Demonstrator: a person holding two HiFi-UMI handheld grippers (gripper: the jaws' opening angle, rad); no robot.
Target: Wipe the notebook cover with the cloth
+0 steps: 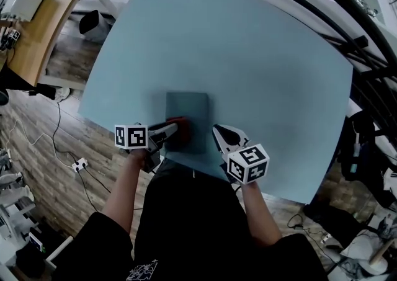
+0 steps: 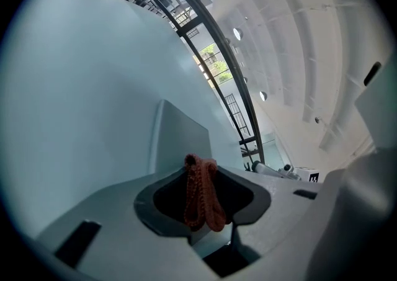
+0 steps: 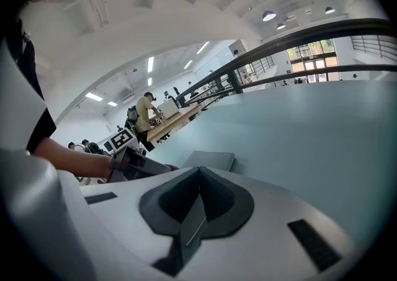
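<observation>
**Item 1, task object.** Dark grey-blue rectangular notebook [image 1: 189,115], closed. It lies flat near the person's edge of the table, between the two grippers.

**Item 2, tool.** Small rust-red knitted cloth [image 2: 201,193], bunched into a fold. In the head view it sits over the near left part of the notebook cover. Contact with the cover cannot be confirmed.

**Item 3, left gripper [image 1: 170,130].** Jaws clenched on the cloth, which stands up between them. It is angled in over the notebook's near left corner.

**Item 4, right gripper [image 3: 198,177].** Jaws pressed together with nothing between them. It is held just beside the notebook's near right corner, apart from it.

**Item 5, progress (judged).** The cloth is picked up and brought to the cover. No mark or streak shows which parts are cleaned. Most of the cover lies beyond the cloth, so the bulk of the wiping appears left to do.

**Item 6, surface.** Large pale blue matte table [image 1: 248,44], bare apart from the notebook.

**Item 7, room.**
- Wood-plank floor [image 1: 37,143] with trailing cables.
- Wooden desk [image 1: 43,19] at the far left.
- Black curved railing [image 1: 347,31] behind the table.
- White ceiling with strip lights.
- People at a distant workbench [image 3: 167,126].
</observation>
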